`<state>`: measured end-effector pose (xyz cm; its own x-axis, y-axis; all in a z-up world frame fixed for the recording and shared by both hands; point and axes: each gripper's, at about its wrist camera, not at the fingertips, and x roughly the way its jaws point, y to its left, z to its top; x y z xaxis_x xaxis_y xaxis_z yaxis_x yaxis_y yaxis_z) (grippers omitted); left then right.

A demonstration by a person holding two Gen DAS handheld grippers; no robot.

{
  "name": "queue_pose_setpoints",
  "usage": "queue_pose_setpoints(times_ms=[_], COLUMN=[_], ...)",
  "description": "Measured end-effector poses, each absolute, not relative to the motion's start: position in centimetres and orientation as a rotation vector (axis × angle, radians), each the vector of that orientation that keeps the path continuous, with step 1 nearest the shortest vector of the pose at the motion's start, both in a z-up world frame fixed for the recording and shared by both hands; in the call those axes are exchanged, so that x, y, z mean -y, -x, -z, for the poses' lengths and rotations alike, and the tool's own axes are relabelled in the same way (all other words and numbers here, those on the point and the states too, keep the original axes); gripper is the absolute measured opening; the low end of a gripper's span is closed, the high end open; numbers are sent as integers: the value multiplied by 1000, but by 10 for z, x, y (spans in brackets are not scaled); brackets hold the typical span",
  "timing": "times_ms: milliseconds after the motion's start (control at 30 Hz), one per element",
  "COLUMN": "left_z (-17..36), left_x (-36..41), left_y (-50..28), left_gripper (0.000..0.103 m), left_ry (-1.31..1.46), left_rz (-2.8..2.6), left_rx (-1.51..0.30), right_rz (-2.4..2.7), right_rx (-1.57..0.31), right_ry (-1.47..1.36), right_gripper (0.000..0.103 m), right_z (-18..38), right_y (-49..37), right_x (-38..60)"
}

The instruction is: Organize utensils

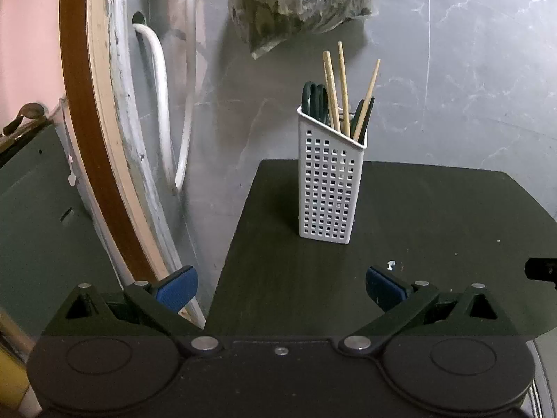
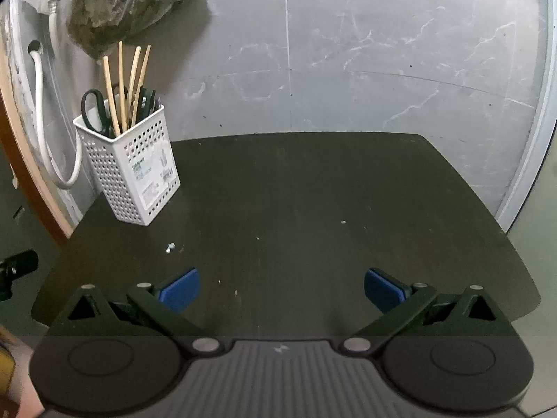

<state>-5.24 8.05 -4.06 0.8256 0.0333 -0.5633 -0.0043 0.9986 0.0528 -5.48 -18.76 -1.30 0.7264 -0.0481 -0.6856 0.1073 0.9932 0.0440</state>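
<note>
A white perforated utensil holder [image 1: 330, 188] stands upright at the far left of a dark table [image 1: 435, 230]. Several wooden chopsticks [image 1: 343, 90] and black-handled scissors [image 1: 313, 101] stick out of its top. The right wrist view shows the same holder [image 2: 134, 174] at the table's [image 2: 313, 209] left rear corner, with the chopsticks [image 2: 123, 87] and scissors [image 2: 94, 108] inside. My left gripper [image 1: 281, 287] hangs open over the table's near left edge, well short of the holder, nothing between its blue pads. My right gripper [image 2: 281, 287] is open above the table's near middle, holding nothing.
A clear bag of dark material [image 1: 299, 7] lies on the grey floor beyond the table. White hoses [image 1: 163, 104] run down the wall at left, beside a curved wooden edge [image 1: 90, 139]. A small white speck [image 2: 170, 246] lies on the tabletop.
</note>
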Motion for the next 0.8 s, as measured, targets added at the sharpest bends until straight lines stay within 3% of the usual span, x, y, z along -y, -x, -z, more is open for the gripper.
queue_pose_setpoints(times_ms=[800], left_z=[42], left_x=[-79], left_y=[50], left_gripper=[102], left_ry=[-62], left_rz=[-7], left_rx=[-613], right_rz=[109], right_rx=[-752], right_ry=[-81], right_gripper=[103], right_z=[9], right_y=[60], right_x=[191])
